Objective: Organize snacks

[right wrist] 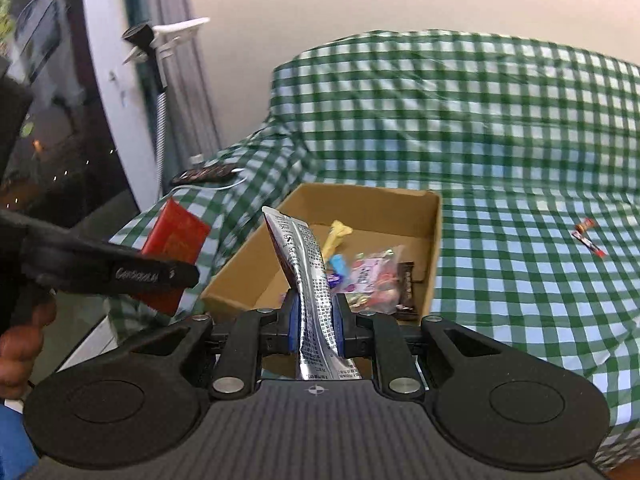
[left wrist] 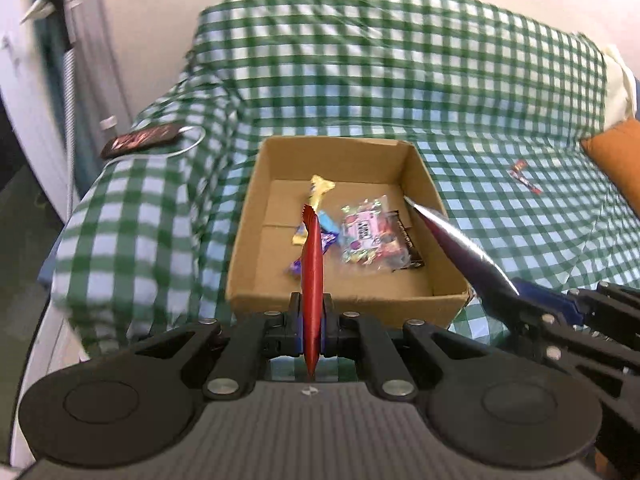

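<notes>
Both grippers carry a snack toward the open brown cardboard box [left wrist: 424, 184] that sits on the green-and-white checked cloth [left wrist: 480, 92] draped over a sofa-like seat. The left gripper [left wrist: 311, 326] is clamped tight on a flat red foil packet [left wrist: 313, 276], held edge-on and upright, its serrated top leaning over the near wall of the box; this grip low on the packet probably keeps the long end free to drop in first. The right gripper [right wrist: 316, 328] is likewise closed, pinching a silver foil sachet with black print [right wrist: 306, 264] low on its body, so the sachet stands up and bends slightly above the pads; in the left view its silver tip reaches over the right wall of the box. Judged from this, both items hang just short of release, at the near edge. Inside the box: a pale yellow wrapped sweet [left wrist: 320, 192] toward the back, a light blue wrapper [left wrist: 329, 221] and a purple wrapper [left wrist: 298, 266] beside the middle, a clear bag of mixed coloured candies [left wrist: 366, 234] lying partly on a dark brown wrapped bar [left wrist: 408, 240] toward the right wall. Outside, a small red-and-white wrapper [left wrist: 525, 176] lies alone on the seat, well apart to the right, not yet collected. A dark patterned flat object [left wrist: 140, 140] with a white cable rests on the armrest, left of the box; likely no snack, though I cannot tell.
</notes>
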